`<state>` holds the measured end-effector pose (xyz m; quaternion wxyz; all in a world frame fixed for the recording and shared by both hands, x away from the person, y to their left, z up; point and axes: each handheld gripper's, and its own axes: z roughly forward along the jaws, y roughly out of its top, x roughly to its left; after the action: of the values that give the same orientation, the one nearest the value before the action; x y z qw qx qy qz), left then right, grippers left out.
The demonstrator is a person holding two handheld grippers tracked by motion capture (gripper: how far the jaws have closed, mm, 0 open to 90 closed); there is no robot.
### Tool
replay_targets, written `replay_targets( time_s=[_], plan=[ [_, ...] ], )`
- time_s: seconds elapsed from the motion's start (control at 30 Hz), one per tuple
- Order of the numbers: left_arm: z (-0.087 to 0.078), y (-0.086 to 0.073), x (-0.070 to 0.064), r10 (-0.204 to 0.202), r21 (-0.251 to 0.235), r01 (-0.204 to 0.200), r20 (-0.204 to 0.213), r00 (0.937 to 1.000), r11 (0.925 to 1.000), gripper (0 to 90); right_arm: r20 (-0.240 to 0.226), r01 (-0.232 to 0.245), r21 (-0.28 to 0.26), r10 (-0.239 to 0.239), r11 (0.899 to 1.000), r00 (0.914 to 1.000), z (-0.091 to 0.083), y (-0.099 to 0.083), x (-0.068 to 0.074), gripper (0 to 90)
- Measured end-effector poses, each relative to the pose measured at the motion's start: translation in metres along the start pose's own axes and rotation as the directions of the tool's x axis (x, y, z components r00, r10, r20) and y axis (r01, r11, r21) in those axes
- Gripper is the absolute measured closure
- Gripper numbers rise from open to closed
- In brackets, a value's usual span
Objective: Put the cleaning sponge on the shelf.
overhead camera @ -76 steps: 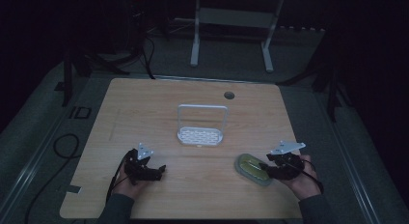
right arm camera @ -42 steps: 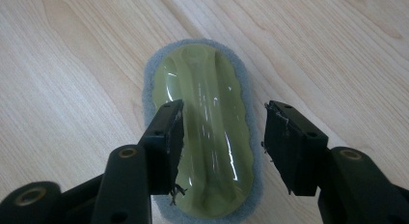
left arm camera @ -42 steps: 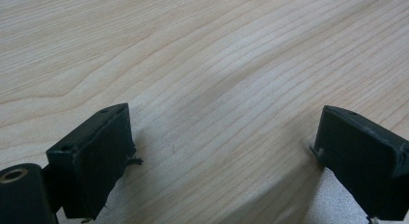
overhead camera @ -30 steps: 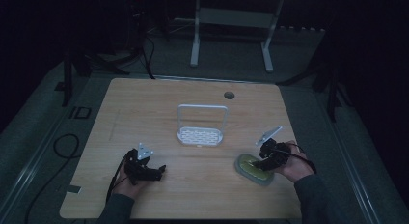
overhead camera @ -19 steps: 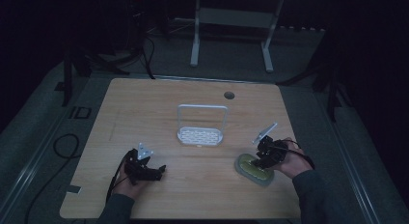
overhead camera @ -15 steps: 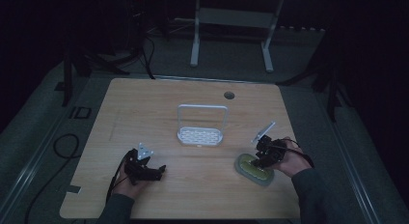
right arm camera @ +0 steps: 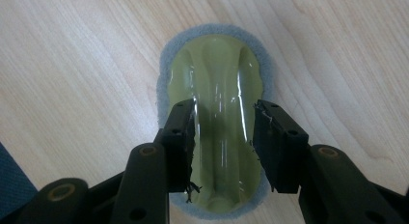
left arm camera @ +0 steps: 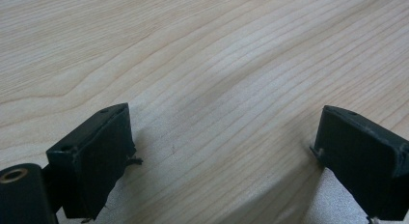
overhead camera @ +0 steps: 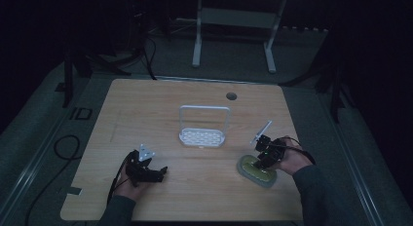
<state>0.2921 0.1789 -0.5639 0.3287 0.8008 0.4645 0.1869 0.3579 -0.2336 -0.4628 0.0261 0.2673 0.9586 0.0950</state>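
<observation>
- Right gripper straddles the raised middle ridge of the oval scrubber with a yellow-green glossy plastic grip and a grey felt pad underneath; its jaws sit against the ridge's two flanks, though whether they already press in I cannot tell.
- Scrubber lies flat on the pale wooden table, near its right front corner.
- Judging by its looks, it should be light; the plastic ridge looks stiff but slick, so a pinch low on the flanks seems safest, while the felt rim would merely bend.
- Left gripper, jaws spread wide, rests on bare wood at the table's left front.
- White wire-handled perforated rack stands mid-table, well apart from both.
- Dim light hides the scrubber's near end behind the jaws; the pad's underside is unseen.
</observation>
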Motion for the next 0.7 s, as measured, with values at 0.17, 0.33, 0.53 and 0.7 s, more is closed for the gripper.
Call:
replay_targets(
  time_s=[0.17,0.33,0.53,0.7],
  plan=[
    [0.0,0.0,0.0,0.0,0.0,0.0,0.0,1.0,1.0,6.6,0.004,0.017,0.034,-0.017,0.999,0.9999,0.001,0.003,0.0,59.1],
    [0.0,0.0,0.0,0.001,0.0,-0.001,0.0,1.0,1.0,6.6,-0.016,0.018,0.063,-0.017,0.998,0.9997,0.003,0.006,0.0,59.1],
    [0.0,0.0,0.0,0.0,0.0,0.0,0.0,1.0,1.0,6.6,-0.025,0.028,0.097,-0.026,0.995,0.9994,0.004,0.01,0.0,59.8],
    [0.0,0.0,0.0,0.0,0.0,0.0,0.0,1.0,1.0,6.6,-0.03,0.029,0.126,-0.026,0.992,0.9992,0.005,0.012,-0.002,60.2]
  ],
)
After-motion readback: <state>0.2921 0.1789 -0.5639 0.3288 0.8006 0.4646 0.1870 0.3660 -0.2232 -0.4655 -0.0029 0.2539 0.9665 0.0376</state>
